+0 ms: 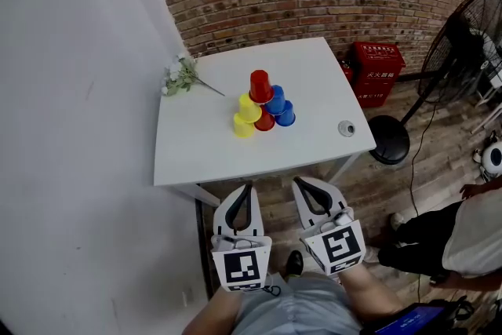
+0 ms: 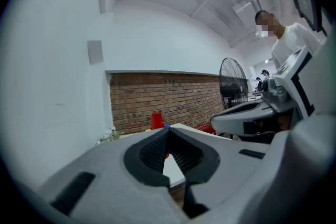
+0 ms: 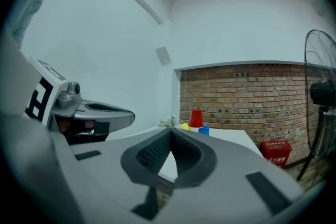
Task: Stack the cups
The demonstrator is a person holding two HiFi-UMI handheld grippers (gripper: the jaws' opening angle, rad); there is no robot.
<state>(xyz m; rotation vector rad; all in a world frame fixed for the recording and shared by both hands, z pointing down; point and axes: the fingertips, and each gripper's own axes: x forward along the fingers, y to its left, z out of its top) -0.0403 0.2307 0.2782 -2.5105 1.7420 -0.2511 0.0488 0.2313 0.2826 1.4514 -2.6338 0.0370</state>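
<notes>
Jaws closed and empty on your left gripper (image 1: pixel 246 187) and right gripper (image 1: pixel 301 183); cups (image 1: pixel 263 106) stand pyramided: stacking seems done, hold back.

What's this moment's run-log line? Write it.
cups: pyramid on table | left gripper: shut, empty, short of table | right gripper: shut, empty, short of table

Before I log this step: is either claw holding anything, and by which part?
Nothing is held. The left claw and right claw are both shut and empty.
</notes>
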